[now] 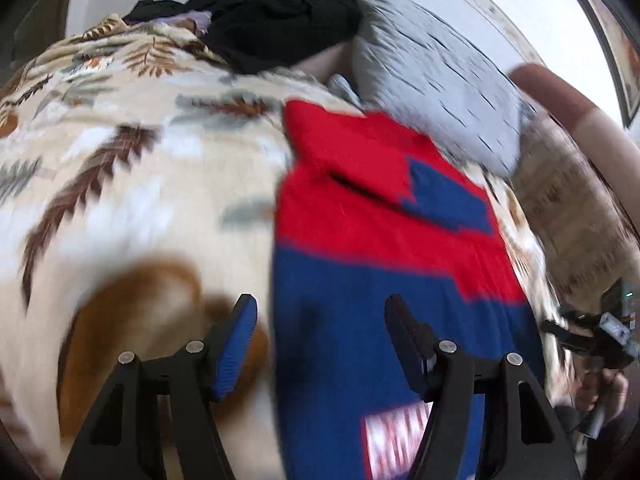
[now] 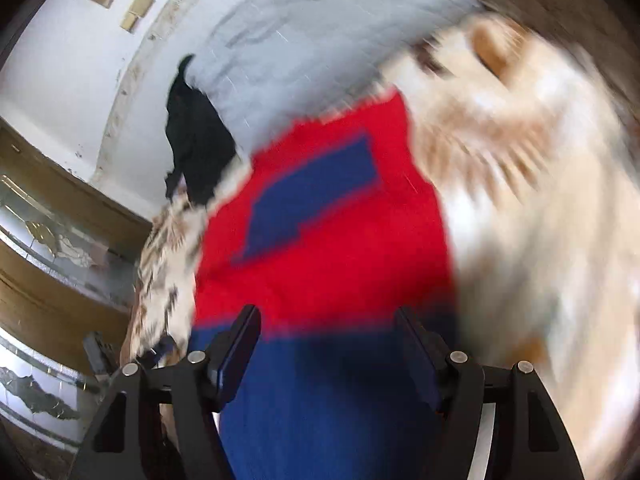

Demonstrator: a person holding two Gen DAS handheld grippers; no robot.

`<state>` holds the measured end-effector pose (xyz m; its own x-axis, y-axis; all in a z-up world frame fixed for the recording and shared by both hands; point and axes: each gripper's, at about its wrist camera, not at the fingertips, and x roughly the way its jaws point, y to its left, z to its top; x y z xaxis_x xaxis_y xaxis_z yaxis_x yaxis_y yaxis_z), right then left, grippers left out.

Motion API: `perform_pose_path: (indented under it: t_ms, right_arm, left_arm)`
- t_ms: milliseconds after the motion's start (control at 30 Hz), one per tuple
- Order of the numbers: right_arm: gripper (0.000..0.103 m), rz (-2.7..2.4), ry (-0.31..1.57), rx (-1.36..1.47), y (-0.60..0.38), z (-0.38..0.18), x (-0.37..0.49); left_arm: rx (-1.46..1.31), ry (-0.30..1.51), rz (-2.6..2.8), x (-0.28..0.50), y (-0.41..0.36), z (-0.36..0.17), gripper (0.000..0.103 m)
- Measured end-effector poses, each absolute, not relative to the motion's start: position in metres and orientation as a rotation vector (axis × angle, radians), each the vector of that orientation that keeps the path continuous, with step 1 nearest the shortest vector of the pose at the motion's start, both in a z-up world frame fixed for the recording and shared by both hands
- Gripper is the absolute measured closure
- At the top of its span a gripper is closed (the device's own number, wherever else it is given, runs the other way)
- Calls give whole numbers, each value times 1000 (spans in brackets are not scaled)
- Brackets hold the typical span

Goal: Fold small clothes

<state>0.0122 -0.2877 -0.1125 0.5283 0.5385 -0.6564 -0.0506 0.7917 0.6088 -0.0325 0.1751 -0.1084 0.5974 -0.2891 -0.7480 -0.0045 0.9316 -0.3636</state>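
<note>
A small red and blue garment [image 1: 372,248] lies spread on a cream blanket with a leaf print [image 1: 132,184]; it has a blue patch on the red part and a white printed label near its lower blue part. My left gripper [image 1: 320,336] is open and empty, hovering above the garment's left edge. The right wrist view shows the same garment [image 2: 324,240] filling the middle. My right gripper [image 2: 328,344] is open and empty above the blue part. Both views are blurred by motion.
A grey pillow [image 1: 436,80] and a pile of black clothes [image 1: 276,12] lie beyond the garment. A person's arm [image 1: 576,120] and the other gripper [image 1: 600,340] show at right. A white wall and wooden shelving [image 2: 52,216] stand beside the bed.
</note>
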Motion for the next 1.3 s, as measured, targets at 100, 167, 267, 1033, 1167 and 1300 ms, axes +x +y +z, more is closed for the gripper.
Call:
perform_pose_path:
  t_ms: [100, 167, 267, 1033, 1167, 1300]
  right_arm:
    - [29, 367, 1007, 618, -305, -139, -44]
    - [29, 379, 1033, 630, -308, -152, -65]
    - [29, 406, 1025, 658, -310, -159, -72]
    - [81, 432, 1070, 686, -294, -185, -86]
    - [81, 446, 1068, 643, -288, -177, -91]
    - [91, 428, 1108, 626, -285, -183, -90]
  left_arm:
    - [-353, 943, -168, -71, 169, -111, 35]
    - [-362, 981, -168, -88, 163, -120, 35]
    - [-349, 1038, -155, -102, 153, -131, 35]
    - [-370, 1086, -147, -129, 140, -132, 35]
    - [-358, 1089, -153, -131, 140, -135, 39]
    - [-380, 1113, -153, -128, 142, -138, 98]
